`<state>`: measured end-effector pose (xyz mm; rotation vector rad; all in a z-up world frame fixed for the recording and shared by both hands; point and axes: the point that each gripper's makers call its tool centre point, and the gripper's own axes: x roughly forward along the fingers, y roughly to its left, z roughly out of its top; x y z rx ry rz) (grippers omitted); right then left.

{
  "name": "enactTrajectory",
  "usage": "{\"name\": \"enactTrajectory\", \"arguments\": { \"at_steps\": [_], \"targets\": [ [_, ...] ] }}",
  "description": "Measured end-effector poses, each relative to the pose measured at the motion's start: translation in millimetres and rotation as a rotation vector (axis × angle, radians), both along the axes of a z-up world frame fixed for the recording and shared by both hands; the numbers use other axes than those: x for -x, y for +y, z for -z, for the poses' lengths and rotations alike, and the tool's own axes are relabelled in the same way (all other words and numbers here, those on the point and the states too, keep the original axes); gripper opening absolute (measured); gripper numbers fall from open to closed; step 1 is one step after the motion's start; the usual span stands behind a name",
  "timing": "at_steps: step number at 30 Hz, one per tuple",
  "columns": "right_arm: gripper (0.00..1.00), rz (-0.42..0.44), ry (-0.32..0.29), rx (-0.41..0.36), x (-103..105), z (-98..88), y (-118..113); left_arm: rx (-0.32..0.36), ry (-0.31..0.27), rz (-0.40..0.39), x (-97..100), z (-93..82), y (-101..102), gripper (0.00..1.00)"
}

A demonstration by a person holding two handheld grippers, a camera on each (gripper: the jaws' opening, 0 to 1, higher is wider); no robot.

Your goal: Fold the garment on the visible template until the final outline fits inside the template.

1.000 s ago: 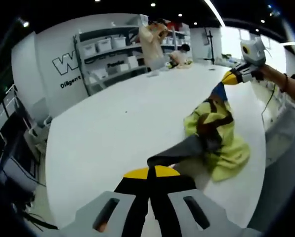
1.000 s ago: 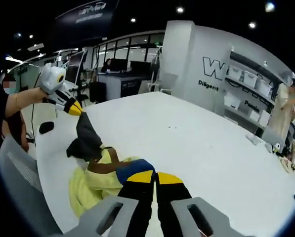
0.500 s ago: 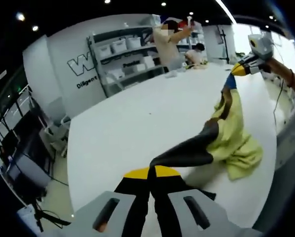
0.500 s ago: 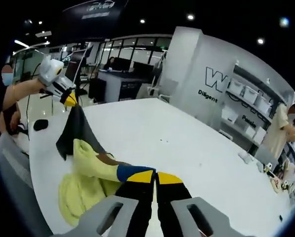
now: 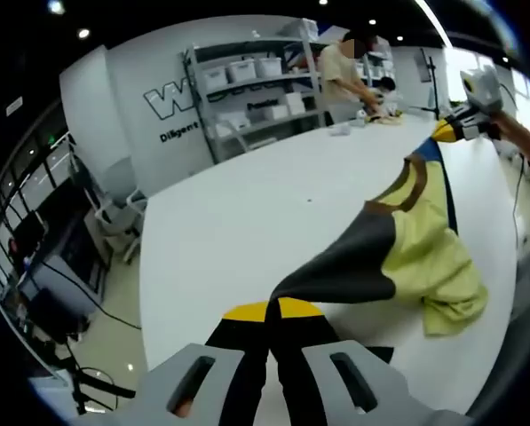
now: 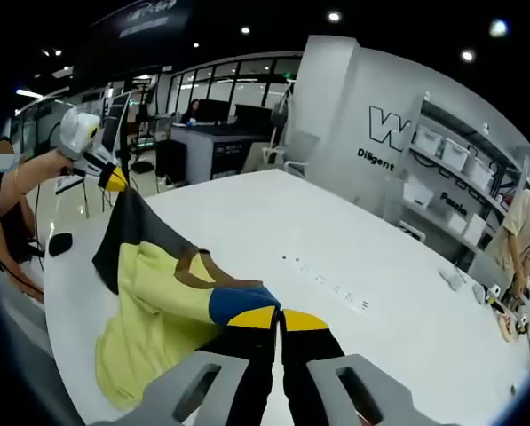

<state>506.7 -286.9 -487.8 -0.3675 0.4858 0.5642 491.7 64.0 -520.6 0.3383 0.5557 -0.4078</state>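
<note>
both grippers are pinching the yellow, grey and blue garment (image 5: 415, 253) taut above the white table (image 5: 247, 222); left gripper (image 5: 272, 311) is clamping grey cloth, right gripper (image 6: 280, 318) blue cloth; pull evenly, lowering it flat.

One garment (image 5: 407, 257), two grippers: left gripper (image 5: 271, 310), right gripper (image 6: 277, 317). One white bench (image 5: 247, 222). One shelving unit (image 5: 256, 89).
</note>
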Motion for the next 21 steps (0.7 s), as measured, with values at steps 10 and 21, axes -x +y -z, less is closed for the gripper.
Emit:
{"name": "enactTrajectory", "arguments": {
  "at_steps": [10,21],
  "targets": [
    [0.0,0.068,0.109,-0.033,-56.2,46.8,5.6,-0.033,0.132,-0.064,-39.2,57.9,19.1,0.01],
    [0.0,0.152,0.236,0.026,-94.1,124.9,-5.4,-0.111,0.247,-0.064,-74.1,114.3,20.8,0.01]
  ]
}}
